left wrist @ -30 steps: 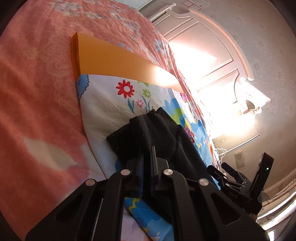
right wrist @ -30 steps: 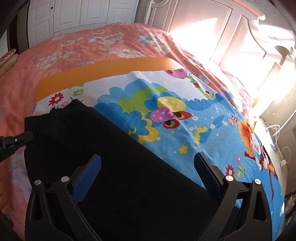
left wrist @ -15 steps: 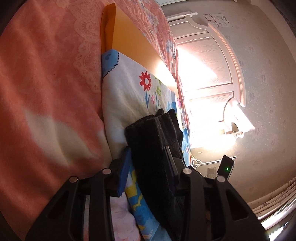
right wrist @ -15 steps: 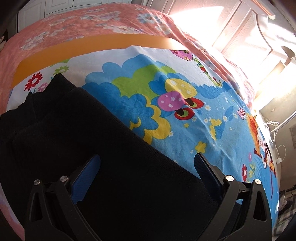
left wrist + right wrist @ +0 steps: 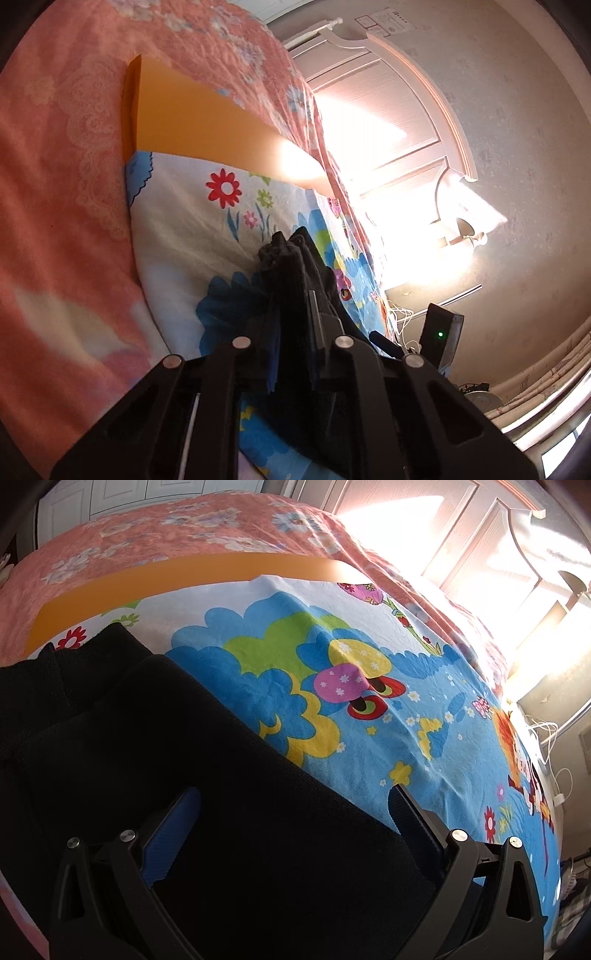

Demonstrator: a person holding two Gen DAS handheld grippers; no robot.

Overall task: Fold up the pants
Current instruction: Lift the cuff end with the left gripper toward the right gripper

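Close in, my left gripper (image 5: 293, 354) was clamped on a bunched edge of the black pants (image 5: 207, 812), while my right gripper (image 5: 295, 834) sat spread wide over the cloth, gripping nothing. I judged the fold only partly done — layers overlapped at the left, yet the bundle wanted squaring. Beyond lay the cartoon sheet (image 5: 369, 753) with open room ahead — then the orange strip (image 5: 192, 579) and the headboard (image 5: 436, 535).

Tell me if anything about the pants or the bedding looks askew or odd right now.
Nothing is damaged or spilled. The black pants are bunched where the left gripper pinches them, layers crumpled rather than flat. The right gripper is open over them. The cartoon sheet shows a few wrinkles.
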